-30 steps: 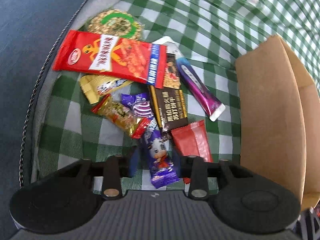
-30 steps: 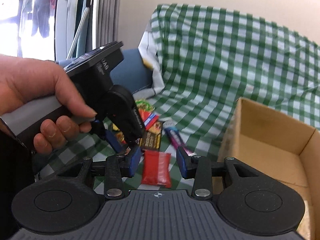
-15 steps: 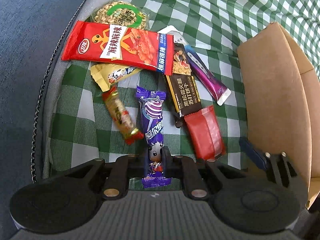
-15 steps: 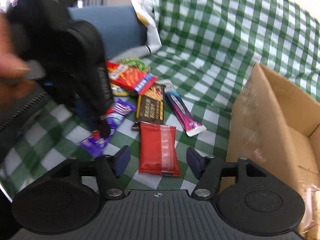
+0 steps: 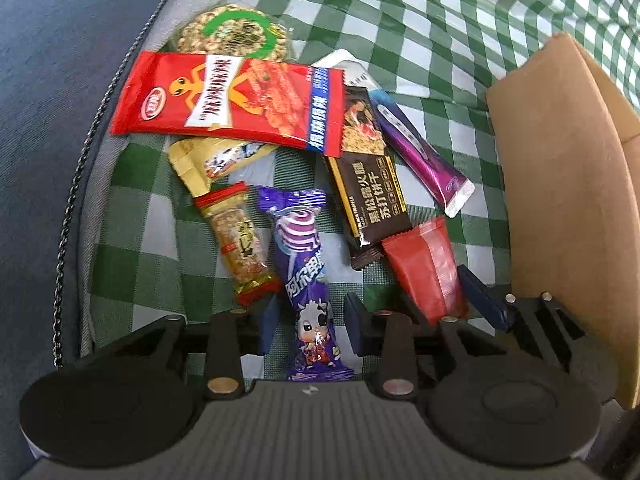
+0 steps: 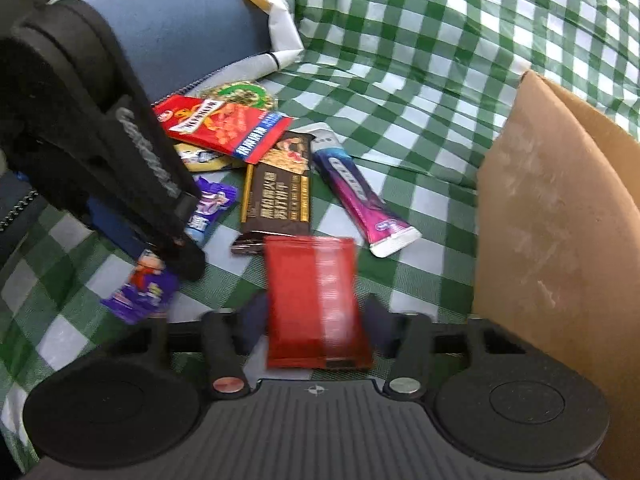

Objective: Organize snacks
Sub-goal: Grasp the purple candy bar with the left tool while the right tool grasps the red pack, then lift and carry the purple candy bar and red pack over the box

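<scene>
Both tongs point down at the snack pile on the green checked cloth (image 5: pixel 420 32). Our left gripper (image 5: pixel 308 330) has just been opening: its jaws stand a little apart on either side of the purple candy bar (image 5: pixel 306 276), which lies flat on the cloth between them, and neither pad presses on it. Our right gripper (image 6: pixel 316 322) has just been closing around the small red packet (image 6: pixel 316 300); the jaws sit close to its two long sides, but the packet is blurred in the right wrist view, so we cannot tell for sure whether the pads already touch it (in the left wrist view one blue finger (image 5: pixel 482 298) stands just beside the packet's edge).

Along the cloth's far left edge lie a round nut cake (image 5: pixel 232 34) and, overlapping it, a big red snack bag (image 5: pixel 228 98). Under that bag's near edge peeks a yellow packet (image 5: pixel 212 160), with a peanut bar (image 5: pixel 240 248) just beside the purple candy bar. A dark biscuit bar (image 5: pixel 368 184) touches the red packet's far end, and a purple tube (image 5: pixel 416 148) lies beside it. At the cloth's right edge stands a cardboard box (image 5: pixel 560 208).
</scene>
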`<action>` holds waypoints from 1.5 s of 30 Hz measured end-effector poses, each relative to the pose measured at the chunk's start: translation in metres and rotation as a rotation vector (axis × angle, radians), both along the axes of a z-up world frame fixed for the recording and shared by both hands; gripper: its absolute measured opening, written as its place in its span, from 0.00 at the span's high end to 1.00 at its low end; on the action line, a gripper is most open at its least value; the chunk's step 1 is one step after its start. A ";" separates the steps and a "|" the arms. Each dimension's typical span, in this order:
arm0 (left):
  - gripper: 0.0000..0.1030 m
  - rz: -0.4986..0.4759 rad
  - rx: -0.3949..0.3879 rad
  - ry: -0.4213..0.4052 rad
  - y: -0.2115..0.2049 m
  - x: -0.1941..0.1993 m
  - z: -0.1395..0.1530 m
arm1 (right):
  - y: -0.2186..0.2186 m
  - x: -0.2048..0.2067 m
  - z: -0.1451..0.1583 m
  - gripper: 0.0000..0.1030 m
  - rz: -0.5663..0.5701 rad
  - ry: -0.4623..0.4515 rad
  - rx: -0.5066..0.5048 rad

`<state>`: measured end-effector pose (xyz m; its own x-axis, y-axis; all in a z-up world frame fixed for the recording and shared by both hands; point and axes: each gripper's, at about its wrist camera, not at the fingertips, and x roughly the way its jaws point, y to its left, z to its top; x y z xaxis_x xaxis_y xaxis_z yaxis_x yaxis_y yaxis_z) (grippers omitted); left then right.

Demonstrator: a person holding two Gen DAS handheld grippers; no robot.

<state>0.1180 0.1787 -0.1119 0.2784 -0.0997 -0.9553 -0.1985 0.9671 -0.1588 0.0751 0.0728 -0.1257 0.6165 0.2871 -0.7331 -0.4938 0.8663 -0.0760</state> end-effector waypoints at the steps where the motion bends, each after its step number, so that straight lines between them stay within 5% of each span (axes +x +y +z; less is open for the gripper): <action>1: 0.61 -0.010 0.009 -0.001 -0.002 0.000 -0.001 | 0.001 -0.002 0.000 0.58 0.008 -0.008 -0.008; 5: 0.64 -0.035 0.030 -0.008 -0.006 0.002 -0.002 | 0.001 -0.006 0.006 0.59 0.016 -0.026 -0.005; 8: 0.83 -0.027 0.025 -0.014 -0.002 0.001 0.000 | -0.002 -0.009 0.013 0.59 0.011 -0.045 -0.006; 23: 0.86 0.053 -0.095 -0.217 0.021 -0.031 0.041 | -0.018 -0.041 0.078 0.59 -0.011 -0.188 0.034; 34: 0.86 0.102 -0.097 -0.344 0.013 -0.046 0.067 | -0.098 -0.049 0.158 0.59 -0.068 -0.344 0.130; 45: 0.86 0.103 -0.081 -0.405 -0.010 -0.046 0.077 | -0.181 -0.068 0.122 0.59 -0.188 -0.395 0.131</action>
<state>0.0715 0.1691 -0.0351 0.6421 -0.1219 -0.7569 -0.1997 0.9266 -0.3186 0.0068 -0.1084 -0.0037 0.8918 0.2181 -0.3965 -0.2821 0.9530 -0.1102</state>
